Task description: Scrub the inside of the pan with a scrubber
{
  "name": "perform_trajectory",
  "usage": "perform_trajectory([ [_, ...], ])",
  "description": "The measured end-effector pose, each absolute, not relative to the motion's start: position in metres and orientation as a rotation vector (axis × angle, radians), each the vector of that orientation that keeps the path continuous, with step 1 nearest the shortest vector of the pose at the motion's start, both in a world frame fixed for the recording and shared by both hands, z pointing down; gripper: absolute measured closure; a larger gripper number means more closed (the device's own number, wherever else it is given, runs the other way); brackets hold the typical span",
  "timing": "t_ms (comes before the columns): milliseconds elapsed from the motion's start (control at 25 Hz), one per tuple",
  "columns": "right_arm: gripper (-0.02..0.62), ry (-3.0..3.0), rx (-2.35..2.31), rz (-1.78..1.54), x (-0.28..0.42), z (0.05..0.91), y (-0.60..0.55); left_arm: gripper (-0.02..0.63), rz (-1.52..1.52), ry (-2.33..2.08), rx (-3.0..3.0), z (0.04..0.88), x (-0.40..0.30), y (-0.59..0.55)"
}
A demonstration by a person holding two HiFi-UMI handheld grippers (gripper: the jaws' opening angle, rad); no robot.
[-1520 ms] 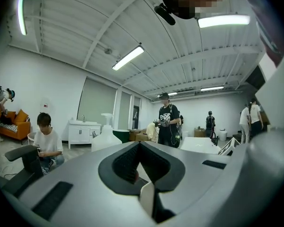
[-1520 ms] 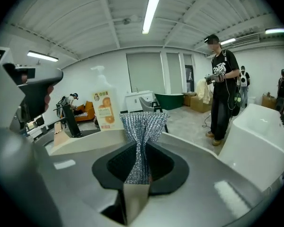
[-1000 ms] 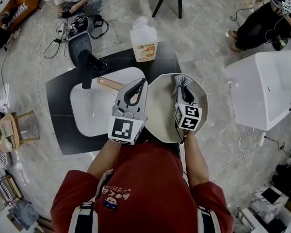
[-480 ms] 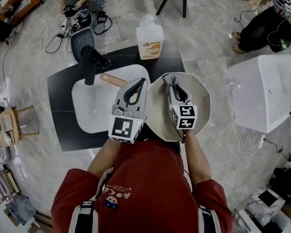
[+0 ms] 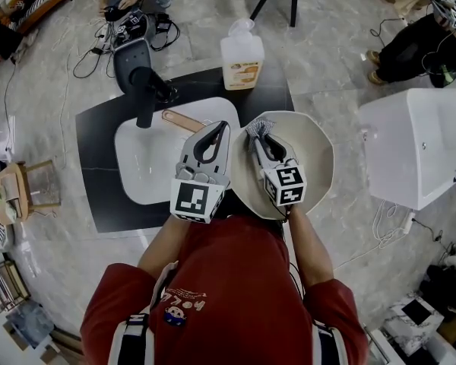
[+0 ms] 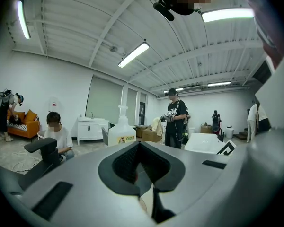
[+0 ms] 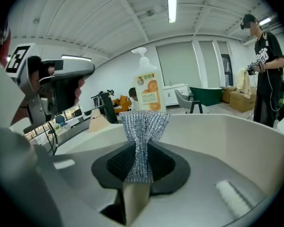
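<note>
A cream, many-sided pan [image 5: 308, 150] is held tilted beside the sink, and its wall [image 7: 236, 136] fills the right gripper view. Its copper-coloured handle [image 5: 178, 119] runs left over the basin and passes under my left gripper [image 5: 216, 131], which is shut on it. In the left gripper view those jaws [image 6: 141, 169] stand almost together with a sliver of brown between them. My right gripper [image 5: 260, 137] is inside the pan near its left wall, shut on a silver mesh scrubber [image 5: 259, 128]. The scrubber [image 7: 143, 126] fans out above the pinching jaws.
A white sink basin [image 5: 148, 166] sits in a black counter [image 5: 99, 196], with a black faucet [image 5: 140, 90] at its far side. A pump soap bottle [image 5: 242, 55] stands behind the pan. A white tub [image 5: 418, 143] is at the right. People sit and stand around the room.
My right gripper has swept the scrubber leftward across the inside of the pan, from its far right part to near its left wall. The left gripper has stayed on the handle.
</note>
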State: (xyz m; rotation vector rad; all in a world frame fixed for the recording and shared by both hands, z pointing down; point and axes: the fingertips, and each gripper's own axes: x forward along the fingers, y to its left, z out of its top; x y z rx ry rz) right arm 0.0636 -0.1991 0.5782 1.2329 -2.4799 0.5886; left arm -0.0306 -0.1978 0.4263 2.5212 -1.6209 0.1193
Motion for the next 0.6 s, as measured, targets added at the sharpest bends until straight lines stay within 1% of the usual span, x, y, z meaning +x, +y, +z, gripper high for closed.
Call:
perform_trajectory([
  [240, 0.503, -2.529, 1.087, 0.603, 0.048, 0.575, -0.181, 0.601, 0.13, -1.605, 2.538, 0.425, -0.027, -0.194],
  [600, 0.503, -2.586, 0.742, 0.621, 0.032, 0.579, -0.146, 0.601, 0.144, -1.598, 2.524, 0.434, -0.031, -0.19],
])
